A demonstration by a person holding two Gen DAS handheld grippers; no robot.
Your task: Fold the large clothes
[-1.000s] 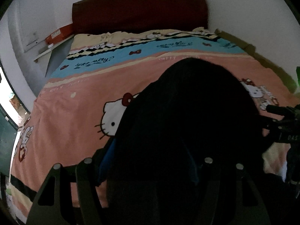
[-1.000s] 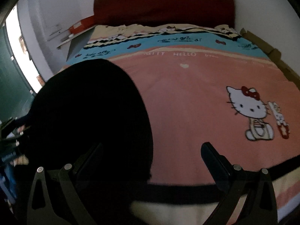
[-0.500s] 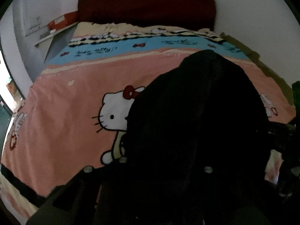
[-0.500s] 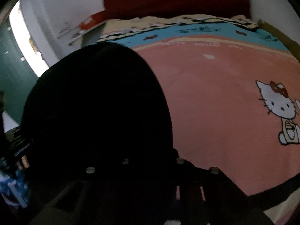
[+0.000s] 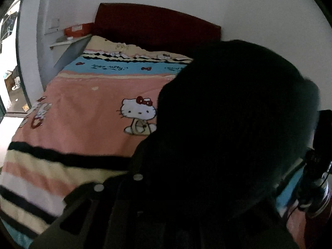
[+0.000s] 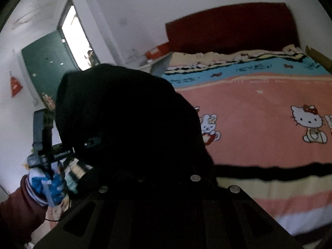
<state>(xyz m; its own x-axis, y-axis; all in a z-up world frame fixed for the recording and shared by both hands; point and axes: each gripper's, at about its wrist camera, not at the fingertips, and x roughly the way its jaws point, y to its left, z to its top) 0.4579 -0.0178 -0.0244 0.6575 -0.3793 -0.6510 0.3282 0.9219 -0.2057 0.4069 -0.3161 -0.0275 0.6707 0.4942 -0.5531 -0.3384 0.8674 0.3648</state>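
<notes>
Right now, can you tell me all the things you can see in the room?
black garment: one, black, held up in front of both cameras, above the near end of the bed
bedspread: one, pink with cartoon cats, a blue band and stripes, spread over the bed
headboard: one, dark red, against the white wall at the far end of the bed
orange box: one, orange, on a shelf beside the headboard
door: one, green, open, beside the bright doorway
red hanging ornament: one, red, on the wall by the door
left gripper: one, black, shut on the black garment
right gripper: one, black, shut on the black garment
left hand: one, in a blue and white glove with a dark red sleeve
</notes>
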